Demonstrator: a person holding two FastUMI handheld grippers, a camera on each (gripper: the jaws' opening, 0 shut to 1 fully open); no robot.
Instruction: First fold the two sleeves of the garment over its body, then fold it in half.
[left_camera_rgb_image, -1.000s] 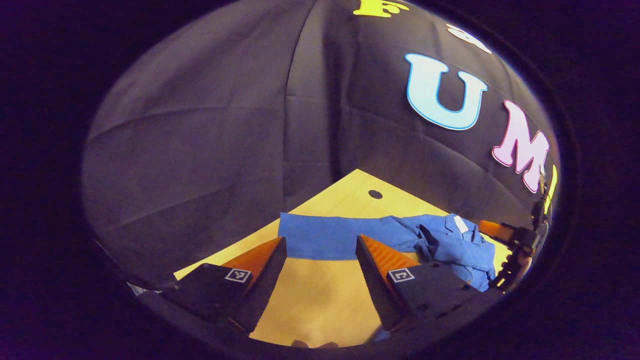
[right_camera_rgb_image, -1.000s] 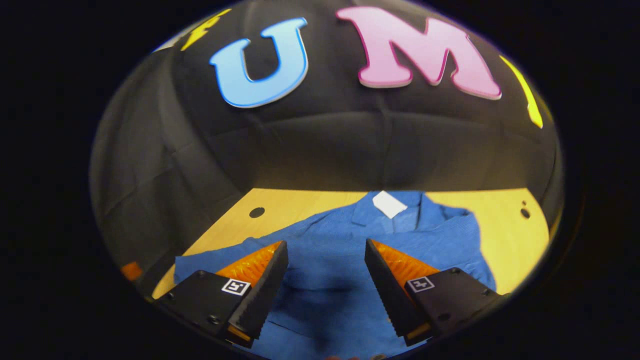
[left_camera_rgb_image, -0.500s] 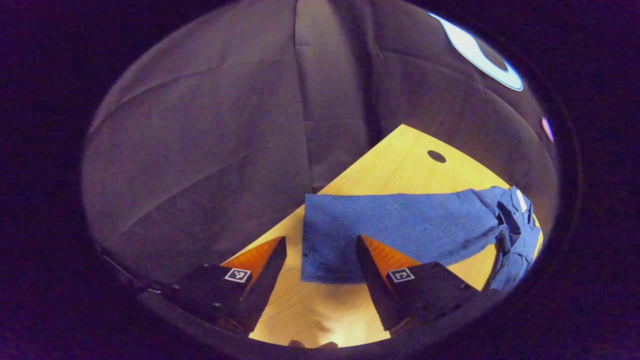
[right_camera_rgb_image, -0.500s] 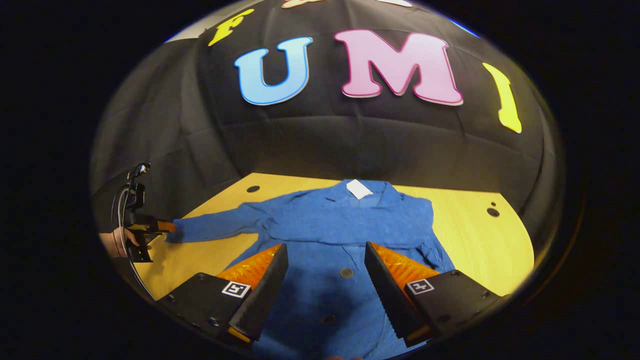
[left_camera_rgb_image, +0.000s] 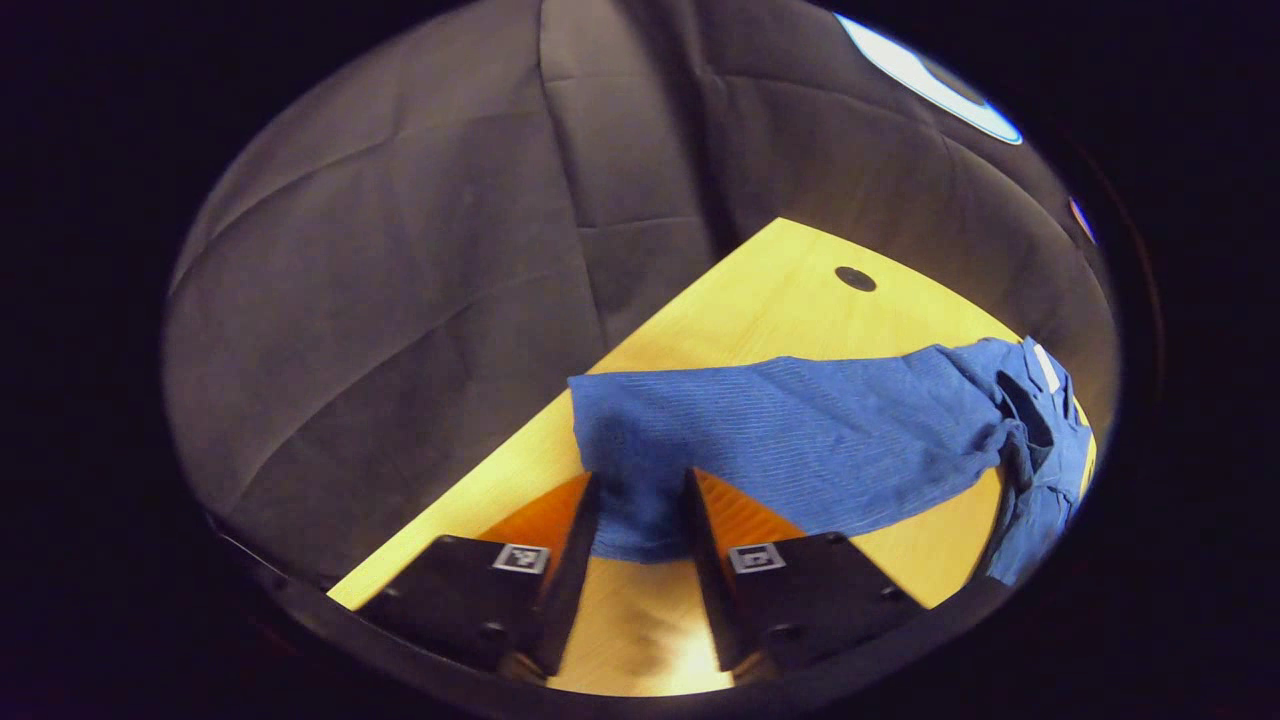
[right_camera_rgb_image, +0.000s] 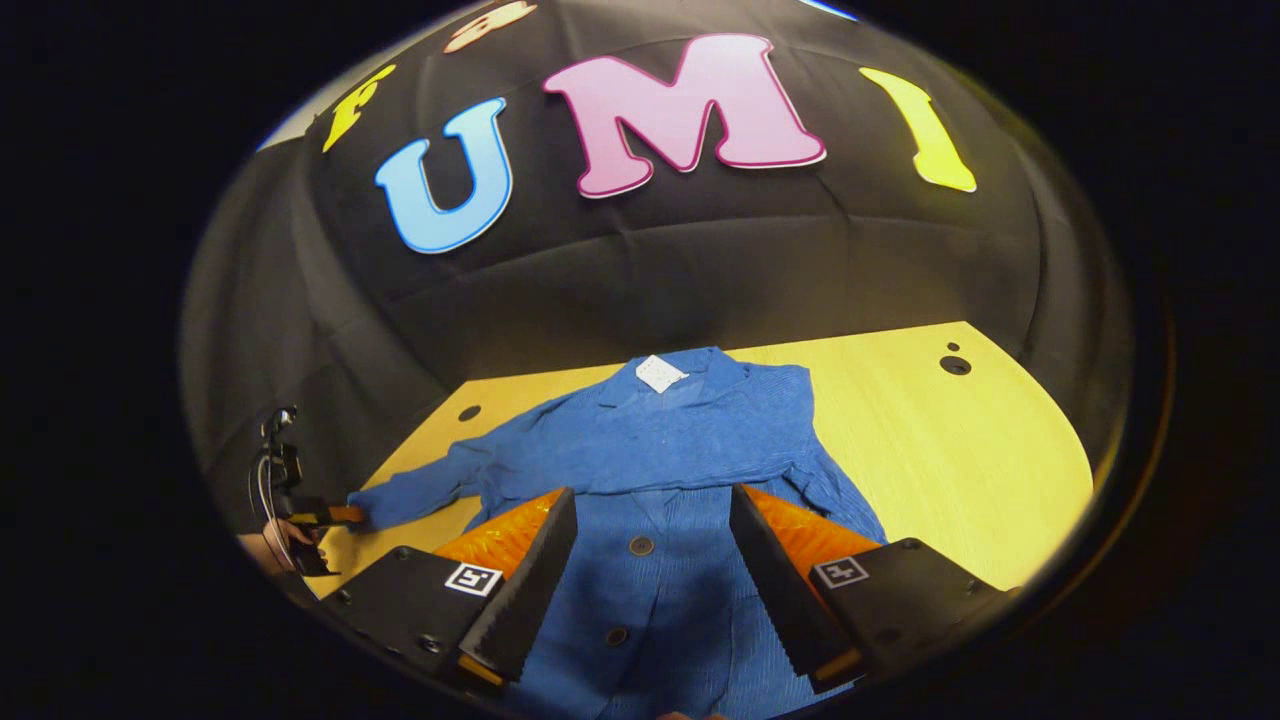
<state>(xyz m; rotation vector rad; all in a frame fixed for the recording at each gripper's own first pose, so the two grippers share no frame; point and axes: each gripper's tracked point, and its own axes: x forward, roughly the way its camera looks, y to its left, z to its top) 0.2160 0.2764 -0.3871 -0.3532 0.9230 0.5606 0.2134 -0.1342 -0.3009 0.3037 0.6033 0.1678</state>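
Left claw (left_camera_rgb_image: 637, 500) of mine sits low over the wooden table (left_camera_rgb_image: 760, 310), its two fingers drawn in close on either side of the cuff end of the outstretched sleeve (left_camera_rgb_image: 780, 440); the cloth lies between them, but whether both fingers actually press on it I cannot tell. From that claw's camera the sleeve runs away to the right towards the bunched body of the blue garment (left_camera_rgb_image: 1045, 450) near the table's far side. A dark round hole (left_camera_rgb_image: 855, 279) in the tabletop lies beyond the sleeve.

Right claw (right_camera_rgb_image: 650, 540) of mine hangs spread wide above the front of the garment (right_camera_rgb_image: 680, 450), gripping nothing. Between its fingers I see the button line, with one button (right_camera_rgb_image: 641, 545) in the gap. The garment lies flat with its collar and a white tag (right_camera_rgb_image: 661, 373) towards the wall. Its other sleeve (right_camera_rgb_image: 830, 490) lies already folded in along the body. Off to the left in this camera I see my other claw (right_camera_rgb_image: 345, 513) at the sleeve's end, with my hand (right_camera_rgb_image: 290, 535) behind it.
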